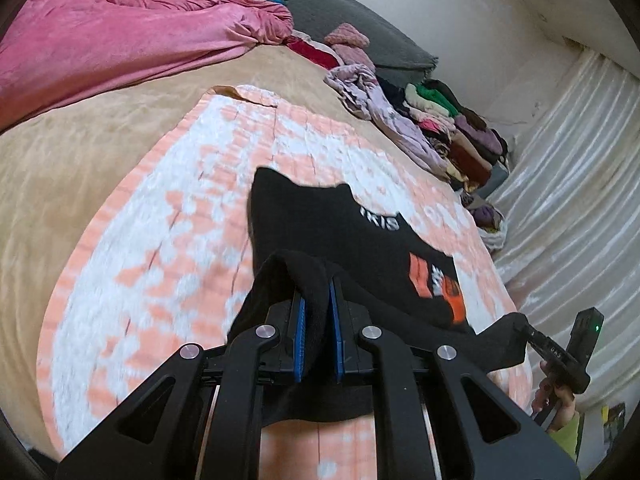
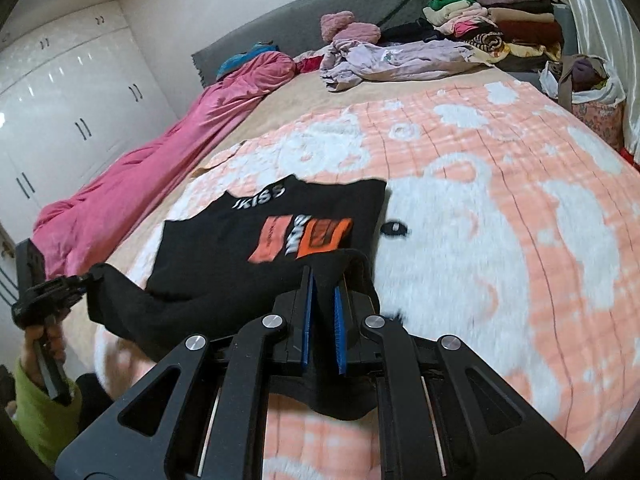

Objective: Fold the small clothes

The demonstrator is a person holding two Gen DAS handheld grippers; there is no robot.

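Note:
A small black top (image 1: 344, 240) with white lettering and an orange print lies on the pink and white blanket (image 1: 168, 216), its near edge lifted. My left gripper (image 1: 318, 292) is shut on one near corner of the top. My right gripper (image 2: 324, 284) is shut on the other near corner of the black top (image 2: 248, 232), which lies on the blanket (image 2: 500, 220). The right gripper shows at the right in the left wrist view (image 1: 524, 330). The left gripper shows at the left in the right wrist view (image 2: 86, 278). The cloth sags between them.
A pink duvet (image 1: 100, 44) lies along the far side of the bed. A loose lilac garment (image 2: 400, 60) and stacks of folded clothes (image 2: 500, 24) sit by the grey headboard (image 2: 320, 12). A bag (image 2: 592, 92) stands at the bed's edge. White wardrobes (image 2: 60, 100) and a curtain (image 1: 580, 168) flank the bed.

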